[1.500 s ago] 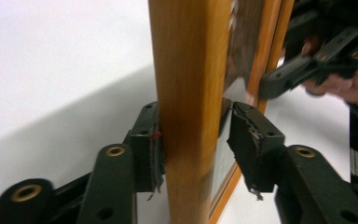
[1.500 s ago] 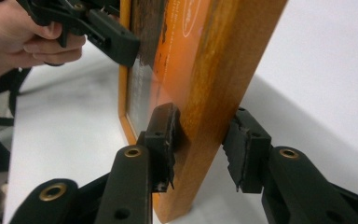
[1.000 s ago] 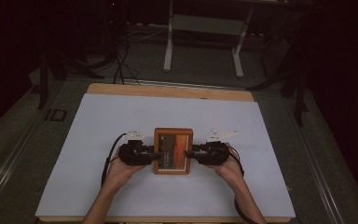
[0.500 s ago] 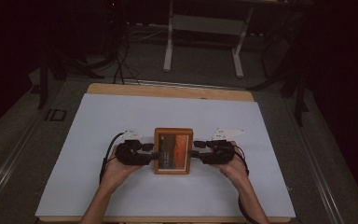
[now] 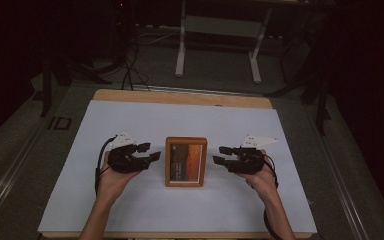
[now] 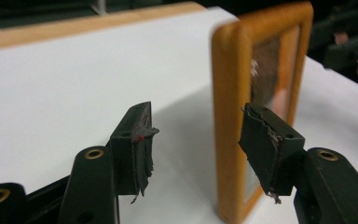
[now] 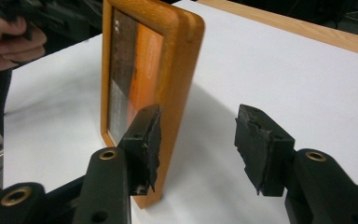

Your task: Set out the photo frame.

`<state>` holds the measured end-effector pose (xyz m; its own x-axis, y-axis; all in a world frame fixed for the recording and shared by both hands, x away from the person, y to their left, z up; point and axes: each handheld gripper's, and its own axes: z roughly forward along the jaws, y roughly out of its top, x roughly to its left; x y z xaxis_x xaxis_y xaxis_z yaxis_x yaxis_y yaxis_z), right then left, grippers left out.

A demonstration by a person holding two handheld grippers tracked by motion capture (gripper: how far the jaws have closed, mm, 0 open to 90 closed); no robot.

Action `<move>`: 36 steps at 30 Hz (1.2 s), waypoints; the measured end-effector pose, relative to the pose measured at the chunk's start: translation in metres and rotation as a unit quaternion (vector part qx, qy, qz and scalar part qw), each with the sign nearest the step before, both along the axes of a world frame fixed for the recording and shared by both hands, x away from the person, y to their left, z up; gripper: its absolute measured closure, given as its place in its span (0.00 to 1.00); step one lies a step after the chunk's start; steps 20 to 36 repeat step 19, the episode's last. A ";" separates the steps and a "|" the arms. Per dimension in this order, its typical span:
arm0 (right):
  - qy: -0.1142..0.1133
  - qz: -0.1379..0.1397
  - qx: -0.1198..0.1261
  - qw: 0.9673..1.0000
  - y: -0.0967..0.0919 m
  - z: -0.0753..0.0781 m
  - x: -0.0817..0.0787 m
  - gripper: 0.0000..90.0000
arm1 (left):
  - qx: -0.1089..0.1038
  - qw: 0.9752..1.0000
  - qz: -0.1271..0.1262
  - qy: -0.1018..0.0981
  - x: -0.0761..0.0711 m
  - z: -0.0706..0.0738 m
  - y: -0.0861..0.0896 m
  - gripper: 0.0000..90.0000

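I am holding my left gripper [image 5: 147, 152] just left of the frame [image 5: 185, 161], its jaws spread and gripping nothing. They have just been opening, and in the left gripper view the frame's [image 6: 256, 98] wooden edge is standing beyond the gap, not between the pads [image 6: 265, 144]. My right gripper [image 5: 222, 154] is hanging just right of the frame, also released, jaws apart after just opening. In the right gripper view the frame [image 7: 168, 79] is rising behind the left-hand pad [image 7: 145, 140], and the gap itself is showing bare white mat.

The frame is standing upright on the mat [image 5: 130, 210], on its own, about midway between the left and right edges of the table [image 5: 180, 97] and somewhat nearer the near edge than the far one. Its glazed face, with a dark and orange picture, is looking toward me.

Nothing is lying on the mat between either gripper and the frame. A strip of bare wood is showing along the table's far edge. Beyond it, on the dark floor, a white stand [image 5: 217, 47] is standing, with cables [image 5: 130, 70] trailing to its left. In the right gripper view my left hand [image 7: 7, 39] is showing past the frame.
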<state>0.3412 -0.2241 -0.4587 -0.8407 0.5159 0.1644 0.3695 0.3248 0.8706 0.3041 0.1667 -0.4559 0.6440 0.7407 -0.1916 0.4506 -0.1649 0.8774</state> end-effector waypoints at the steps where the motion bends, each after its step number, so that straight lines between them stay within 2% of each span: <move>1: 0.001 -0.002 -0.001 1.000 -0.002 0.000 0.000 0.55 | -0.003 1.000 0.005 -0.003 0.000 0.001 0.003 0.50; 5: 0.006 -0.011 -0.006 1.000 -0.006 -0.002 0.000 0.55 | -0.014 1.000 0.015 -0.001 -0.001 0.001 0.011 0.50; 10: 0.008 -0.020 -0.010 1.000 -0.011 -0.005 0.000 0.56 | -0.012 0.999 0.035 -0.002 0.000 -0.001 0.017 0.50; 13: 0.011 -0.033 -0.021 0.999 -0.016 -0.007 0.000 0.56 | 0.016 0.998 0.054 -0.004 0.000 -0.005 0.021 0.49; 15: 0.014 -0.044 -0.025 0.999 -0.021 -0.008 0.001 0.57 | 0.039 0.997 0.070 -0.004 0.000 -0.009 0.023 0.49; 17: 0.018 -0.055 -0.028 0.998 -0.027 -0.010 0.002 0.57 | 0.053 0.995 0.081 0.000 0.002 -0.013 0.027 0.49; 19: 0.022 -0.067 -0.030 0.997 -0.035 -0.013 0.004 0.58 | 0.072 0.993 0.094 0.007 0.004 -0.019 0.030 0.49; 36: 0.022 -0.067 -0.030 0.997 -0.035 -0.013 0.004 0.58 | 0.072 0.993 0.094 0.007 0.004 -0.019 0.030 0.49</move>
